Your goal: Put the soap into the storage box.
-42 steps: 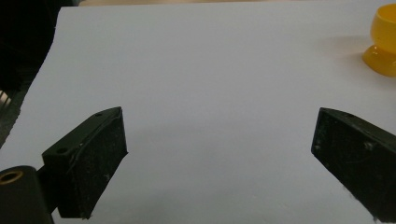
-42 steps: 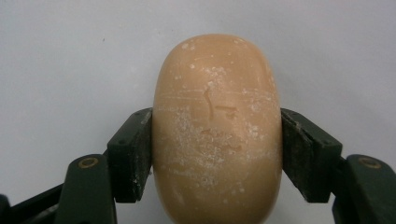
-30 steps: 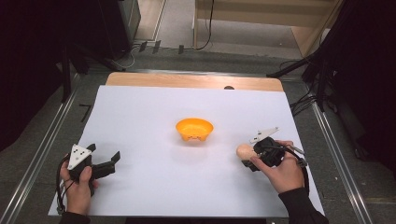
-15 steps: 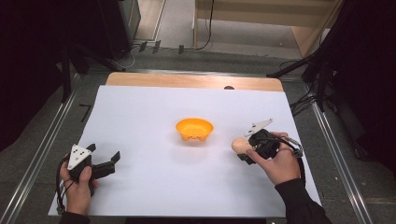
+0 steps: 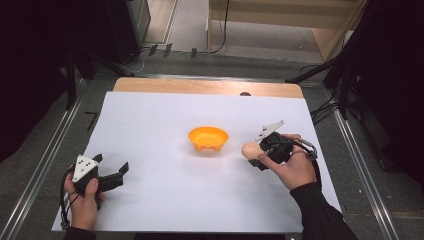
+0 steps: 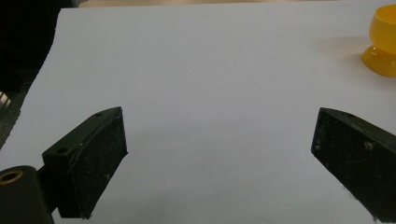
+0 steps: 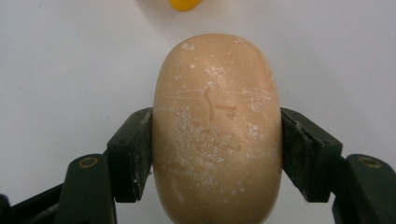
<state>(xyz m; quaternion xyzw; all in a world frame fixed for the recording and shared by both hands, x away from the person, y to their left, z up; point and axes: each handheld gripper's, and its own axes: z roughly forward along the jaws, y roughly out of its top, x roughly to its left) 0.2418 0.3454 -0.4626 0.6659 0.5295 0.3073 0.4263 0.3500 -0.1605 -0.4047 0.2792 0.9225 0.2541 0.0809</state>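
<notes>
A tan egg (image 7: pixel 217 130) is pinched between the two black pads of my right gripper (image 7: pixel 217 154), which is shut on it. From above, the egg (image 5: pixel 248 149) pokes out of the right gripper (image 5: pixel 256 153) just right of an orange egg cup (image 5: pixel 208 138) at the middle of the white table. The cup's yellow-orange foot (image 7: pixel 185 4) peeks in at the top of the right gripper view. My left gripper (image 5: pixel 111 171) rests at the front left with its jaws wide apart and nothing between them; its pads (image 6: pixel 95 163) frame bare white surface, with the cup (image 6: pixel 384 44) far off.
The white table (image 5: pixel 150 125) ends in a wooden strip (image 5: pixel 205 86) at the far side. Metal rails run along both sides, and cables and dark stands lie on the floor beyond.
My right hand has carried the egg up and to the left, closer to the orange cup. The left hand has stayed where it was.
</notes>
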